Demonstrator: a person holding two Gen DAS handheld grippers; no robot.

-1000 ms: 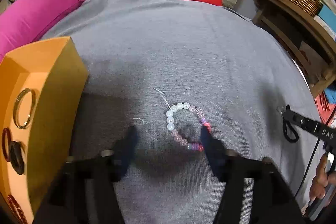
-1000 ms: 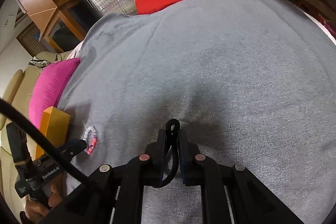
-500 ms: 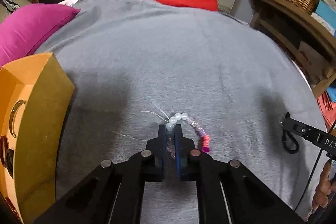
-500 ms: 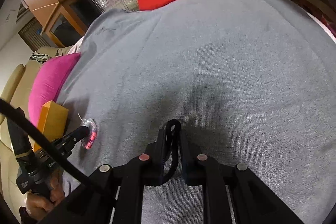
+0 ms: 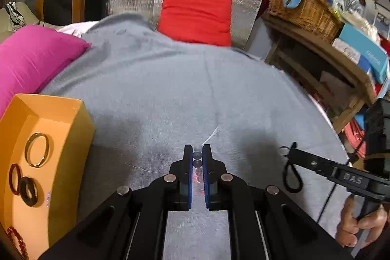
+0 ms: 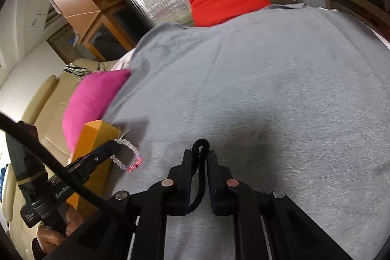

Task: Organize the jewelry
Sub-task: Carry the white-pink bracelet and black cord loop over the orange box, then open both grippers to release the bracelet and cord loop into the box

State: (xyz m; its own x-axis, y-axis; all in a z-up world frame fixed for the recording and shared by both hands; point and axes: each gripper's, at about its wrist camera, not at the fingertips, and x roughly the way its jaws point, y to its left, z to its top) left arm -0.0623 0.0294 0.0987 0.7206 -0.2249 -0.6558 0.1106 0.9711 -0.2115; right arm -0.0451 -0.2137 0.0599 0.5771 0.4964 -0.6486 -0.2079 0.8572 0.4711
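My left gripper [image 5: 197, 150] is shut on a bracelet of clear and pink beads [image 5: 197, 162] and holds it up off the grey cloth; in the right wrist view the bracelet [image 6: 129, 157] hangs from the left gripper [image 6: 117, 145] beside the orange box [image 6: 92, 135]. My right gripper [image 6: 200, 152] is shut on a black loop cord [image 6: 200, 177]; it shows in the left wrist view [image 5: 290, 152] at the right with the cord [image 5: 290, 177] dangling. The orange box [image 5: 80, 123] at the left holds a gold ring [image 5: 36, 149], dark rings [image 5: 28, 190] and a red beaded piece [image 5: 17, 243].
A grey cloth [image 5: 182, 89] covers the surface. A pink cushion [image 5: 31, 60] lies at the left, a red cushion [image 5: 195, 16] against silver foil at the back. A wooden shelf with a wicker basket [image 5: 304, 9] and boxes stands at the right.
The left gripper closed on the bead bracelet, then lifted it off the cloth. The right gripper stayed shut on the black cord and tilted a little.
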